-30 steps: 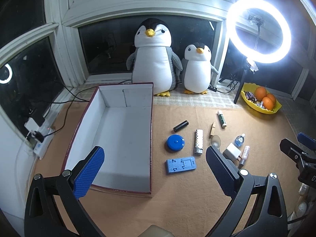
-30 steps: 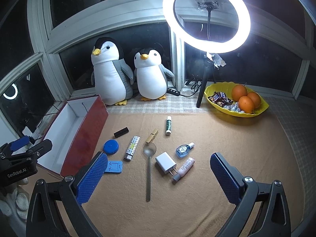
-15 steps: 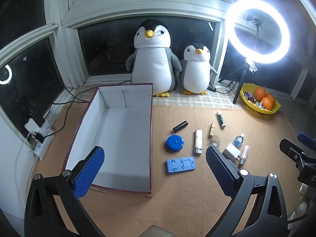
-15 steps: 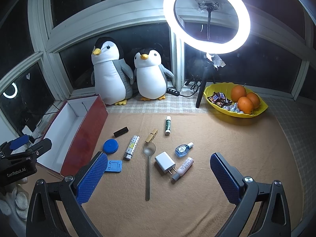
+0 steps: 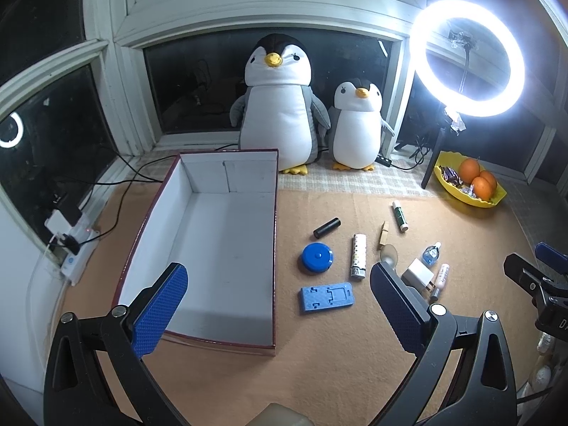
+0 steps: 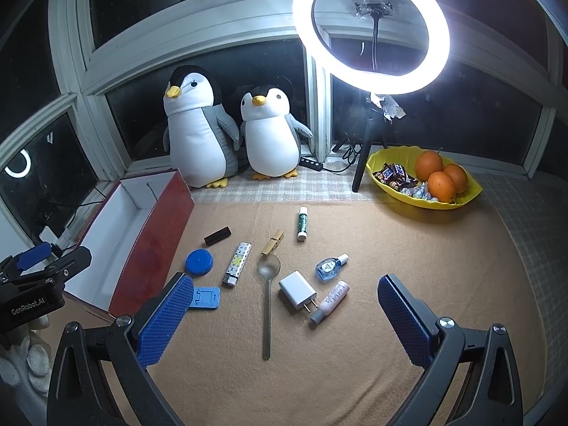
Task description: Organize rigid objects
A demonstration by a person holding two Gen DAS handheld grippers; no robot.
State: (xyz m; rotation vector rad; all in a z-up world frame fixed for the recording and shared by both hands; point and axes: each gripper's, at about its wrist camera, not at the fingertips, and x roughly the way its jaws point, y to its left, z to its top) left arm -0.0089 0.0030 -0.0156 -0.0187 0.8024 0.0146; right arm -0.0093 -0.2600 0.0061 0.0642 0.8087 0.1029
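Nothing looks sorted yet: the box point(image 5: 220, 248), left of centre in the left wrist view, holds nothing, and the small items, from the blue stand point(image 5: 326, 297) to the spoon point(image 6: 267, 294), lie scattered at mid-frame. The left gripper point(image 5: 277, 305) and right gripper point(image 6: 284, 316) both hang spread wide with nothing between their pads, so by my judgement every piece is left to move.

The words "GenRobot.AI" are printed in white on the black body of the left gripper point(image 6: 42, 266), seen in the right wrist view. Other labels on the small things are too tiny to read.
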